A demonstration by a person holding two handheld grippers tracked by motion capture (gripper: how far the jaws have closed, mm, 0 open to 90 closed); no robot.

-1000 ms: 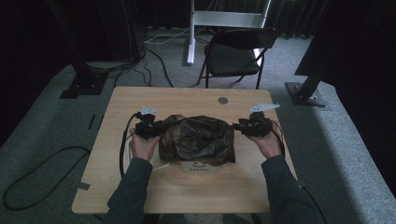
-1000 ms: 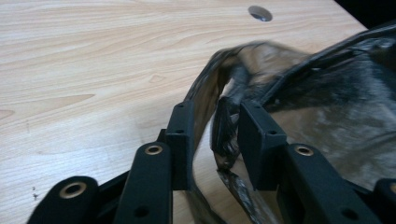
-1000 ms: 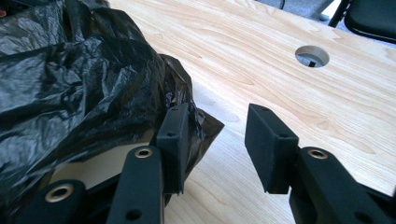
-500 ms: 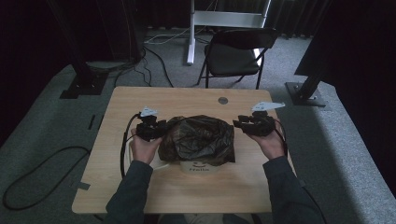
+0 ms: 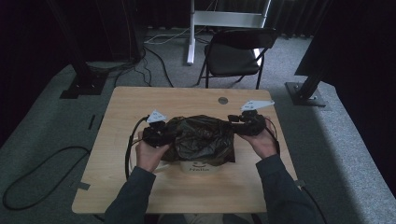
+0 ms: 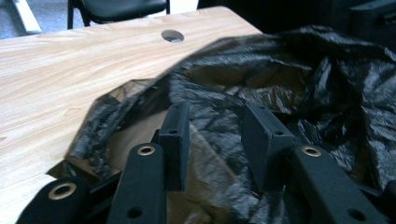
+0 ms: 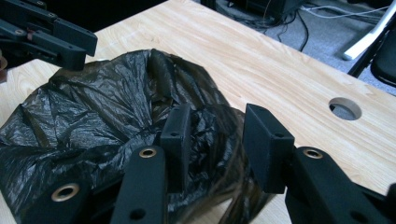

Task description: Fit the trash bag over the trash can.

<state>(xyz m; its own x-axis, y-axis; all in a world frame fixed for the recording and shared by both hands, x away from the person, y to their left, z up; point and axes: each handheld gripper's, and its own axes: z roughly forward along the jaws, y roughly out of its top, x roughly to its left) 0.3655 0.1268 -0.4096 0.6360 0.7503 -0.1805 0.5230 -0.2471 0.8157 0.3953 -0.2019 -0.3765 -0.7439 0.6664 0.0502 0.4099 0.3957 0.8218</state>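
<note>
A crumpled black plastic bag [image 5: 201, 137] lies at the middle of the wooden table [image 5: 140, 102], draped over a light brown paper item [image 5: 198, 167] with printed lettering. My left gripper [image 5: 166, 135] is at the bag's left side, open, its jaws [image 6: 215, 116] hovering over the black film [image 6: 299, 79] and the brown paper [image 6: 135, 135] that shows beneath it. My right gripper [image 5: 233, 120] is at the bag's right end, also open [image 7: 217, 119], with the bag's folds [image 7: 93, 116] under and between its jaws. The left gripper [image 7: 51, 35] shows across the bag.
A round cable hole [image 5: 222, 100] sits in the table behind the bag. A black chair [image 5: 233, 53] stands beyond the far edge. The left gripper's cable [image 5: 128, 149] loops along the table's left part. Bare wood lies near the front edge.
Both grippers have moved slightly inward toward the bag, the right one more so. The bag's folds have shifted a little.
</note>
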